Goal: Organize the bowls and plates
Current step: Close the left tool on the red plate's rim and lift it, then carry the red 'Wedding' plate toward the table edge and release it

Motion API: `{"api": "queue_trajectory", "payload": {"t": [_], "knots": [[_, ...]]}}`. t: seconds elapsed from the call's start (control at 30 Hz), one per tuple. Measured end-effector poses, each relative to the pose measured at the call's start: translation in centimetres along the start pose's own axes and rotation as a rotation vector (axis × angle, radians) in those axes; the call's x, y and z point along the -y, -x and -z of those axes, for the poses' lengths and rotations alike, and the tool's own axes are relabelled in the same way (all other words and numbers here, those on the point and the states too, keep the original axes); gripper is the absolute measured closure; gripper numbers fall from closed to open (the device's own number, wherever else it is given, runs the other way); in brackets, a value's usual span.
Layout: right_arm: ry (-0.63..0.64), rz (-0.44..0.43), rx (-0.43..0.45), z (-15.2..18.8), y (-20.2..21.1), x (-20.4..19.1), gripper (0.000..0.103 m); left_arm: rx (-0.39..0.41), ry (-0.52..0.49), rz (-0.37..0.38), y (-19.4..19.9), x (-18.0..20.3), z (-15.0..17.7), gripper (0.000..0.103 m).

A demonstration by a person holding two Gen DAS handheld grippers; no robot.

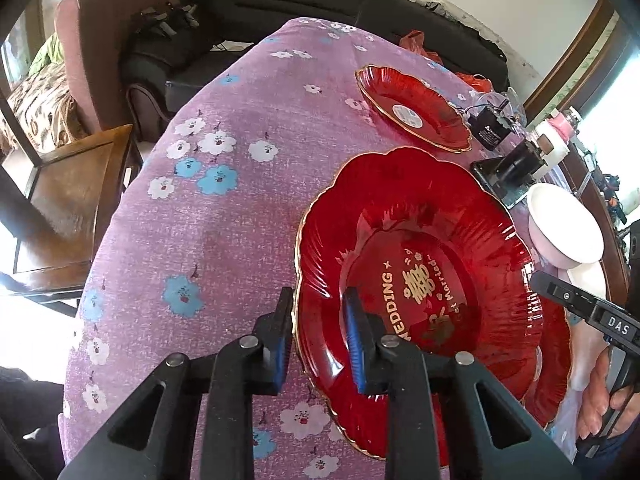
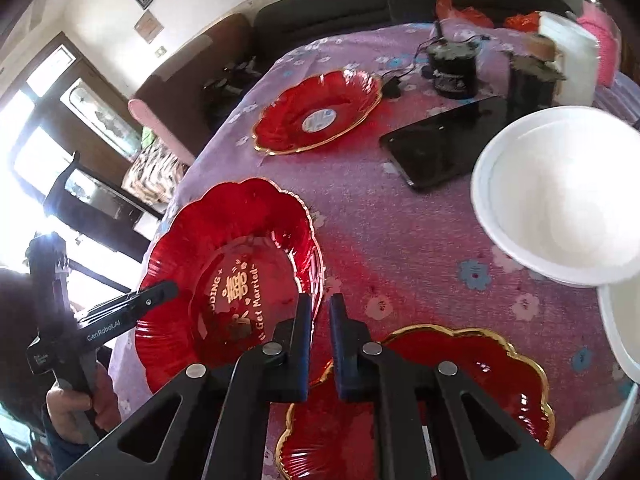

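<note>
A large red scalloped plate [image 1: 420,280] [image 2: 228,264] with gold lettering lies on the floral tablecloth [image 1: 208,216], and its right side overlaps a second red plate [image 1: 556,364] [image 2: 472,376]. My left gripper [image 1: 318,292] is shut on its left rim, one finger outside and one inside; the right wrist view shows that gripper [image 2: 170,290] at the same edge. My right gripper [image 2: 322,298] is shut on the opposite rim, and its tip [image 1: 536,278] shows there too. I cannot tell whether the plate is lifted.
A smaller red plate [image 1: 412,108] [image 2: 316,114] lies further back. Stacked white bowls [image 1: 564,224] [image 2: 560,200] sit to the right, another white bowl [image 2: 620,328] at the edge. A black phone [image 2: 436,148], a black charger [image 1: 490,130] and cables lie behind. A wooden chair [image 1: 68,200] stands left of the table.
</note>
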State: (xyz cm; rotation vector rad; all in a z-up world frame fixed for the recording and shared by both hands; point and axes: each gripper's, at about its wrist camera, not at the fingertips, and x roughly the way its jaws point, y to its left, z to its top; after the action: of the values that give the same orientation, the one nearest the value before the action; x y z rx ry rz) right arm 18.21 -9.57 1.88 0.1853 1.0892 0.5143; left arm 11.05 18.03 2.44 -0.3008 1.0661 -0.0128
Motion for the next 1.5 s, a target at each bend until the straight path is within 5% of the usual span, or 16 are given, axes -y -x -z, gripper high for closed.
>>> {"api": "queue_trajectory", "payload": {"t": [0.5,1.03,1.5], "knots": [[0.05,-0.003,0.025,4.1,2.6,-3.0,0.095,0.065,-0.048,-0.054,4.4,0.4,4.8,0.083],[0.05,-0.101,-0.002,16.5,7.6,-4.2,0.095,0.115,-0.074,-0.049,10.9,1.0,17.2,0.079],[0.017,-0.122,-0.009,19.1,8.3,-2.5,0.091,0.098,-0.051,-0.001,9.4,1.3,18.9,0.077]]}}
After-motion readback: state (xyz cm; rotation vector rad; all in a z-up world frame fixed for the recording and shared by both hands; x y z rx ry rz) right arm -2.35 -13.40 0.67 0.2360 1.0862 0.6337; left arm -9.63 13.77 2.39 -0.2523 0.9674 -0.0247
